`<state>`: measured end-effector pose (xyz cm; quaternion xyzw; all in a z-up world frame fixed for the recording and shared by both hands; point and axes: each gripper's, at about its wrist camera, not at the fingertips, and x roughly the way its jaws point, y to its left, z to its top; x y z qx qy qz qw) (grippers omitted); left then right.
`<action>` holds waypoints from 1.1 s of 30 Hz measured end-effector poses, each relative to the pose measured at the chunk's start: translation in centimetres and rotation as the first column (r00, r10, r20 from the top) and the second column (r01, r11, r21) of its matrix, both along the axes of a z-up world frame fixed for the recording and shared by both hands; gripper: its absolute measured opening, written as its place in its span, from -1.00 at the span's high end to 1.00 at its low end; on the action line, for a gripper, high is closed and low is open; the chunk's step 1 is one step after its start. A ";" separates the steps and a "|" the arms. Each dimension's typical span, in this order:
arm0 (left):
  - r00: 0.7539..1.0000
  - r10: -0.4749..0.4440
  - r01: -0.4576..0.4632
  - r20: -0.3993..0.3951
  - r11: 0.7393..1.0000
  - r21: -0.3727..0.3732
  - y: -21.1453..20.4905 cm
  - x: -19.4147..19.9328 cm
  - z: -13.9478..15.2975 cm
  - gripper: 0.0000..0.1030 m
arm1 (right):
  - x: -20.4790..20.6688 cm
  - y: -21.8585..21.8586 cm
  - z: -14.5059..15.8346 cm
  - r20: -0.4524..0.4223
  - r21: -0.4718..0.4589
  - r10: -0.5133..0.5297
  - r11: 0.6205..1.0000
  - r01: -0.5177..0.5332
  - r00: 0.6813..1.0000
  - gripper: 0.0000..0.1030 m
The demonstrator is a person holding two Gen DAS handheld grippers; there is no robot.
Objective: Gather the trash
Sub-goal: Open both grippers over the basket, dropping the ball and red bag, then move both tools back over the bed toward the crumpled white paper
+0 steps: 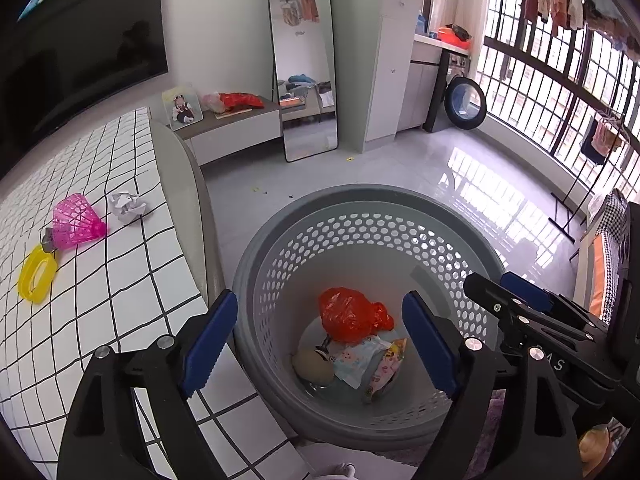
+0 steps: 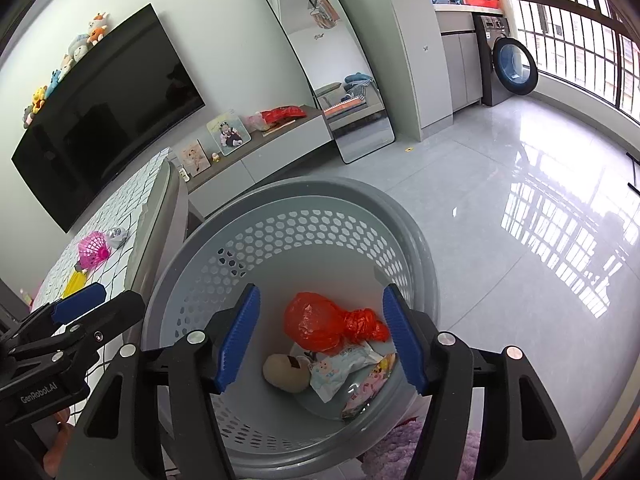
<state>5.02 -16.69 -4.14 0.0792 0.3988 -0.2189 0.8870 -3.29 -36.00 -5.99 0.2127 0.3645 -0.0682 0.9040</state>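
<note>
Stock of what lies before my tongs, left to right.

1. Yellow plastic ring piece [image 1: 37, 276], on the checked tablecloth [image 1: 120, 280]. Hard, smooth, looped; I judge it light and slippery, best pinched across the rim of the loop.

2. Pink shuttlecock [image 1: 76, 220], just beside the yellow piece. Open plastic lattice skirt, small solid nose. Very light, springy; I would take it at the nose, since the skirt would likely flex and pop free.

3. Crumpled white paper [image 1: 126, 207], near the shuttlecock. Soft, creased, nearly weightless by my guess; any squeeze across the middle should hold it, and nothing about it is fragile.

4. My left tongs [image 1: 316, 344], hanging over the basket: blue ribbed pads wide apart, nothing between them.

5. Grey basket [image 1: 360, 200], on the floor against the table's edge. Round, stiff plastic, hexagon-perforated wall, solid rim.

6. In its bottom, already collected: a beige rounded lump [image 1: 312, 366], matt, identity unclear; a red plastic bag [image 1: 352, 314], thin, glossy, knotted, crinkly; two printed wrappers [image 1: 370, 360], flat film, slick.

7. My right tongs [image 2: 320, 340], also above the basket: pads apart, holding nothing.

Remaining work, as I judge it: the tabletop pieces that count as trash, the paper first among them.
</note>
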 end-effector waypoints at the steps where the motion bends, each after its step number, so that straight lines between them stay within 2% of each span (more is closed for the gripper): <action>1: 1.000 0.003 -0.003 0.004 1.000 -0.001 0.1 0.0 0.1 -0.69 | -0.2 -0.1 0.0 0.005 0.003 -0.008 1.000 0.008 1.000 -0.29; 15: 1.000 0.008 -0.007 0.026 1.000 -0.029 1.5 -1.3 1.2 -0.85 | -3.5 -0.8 0.7 0.019 0.026 -0.077 0.997 0.076 0.997 -0.37; 33: 0.995 0.045 -0.038 0.087 0.995 -0.087 5.7 -4.0 4.0 -0.87 | -7.9 2.0 3.7 0.046 0.007 -0.099 0.995 0.098 0.994 -0.40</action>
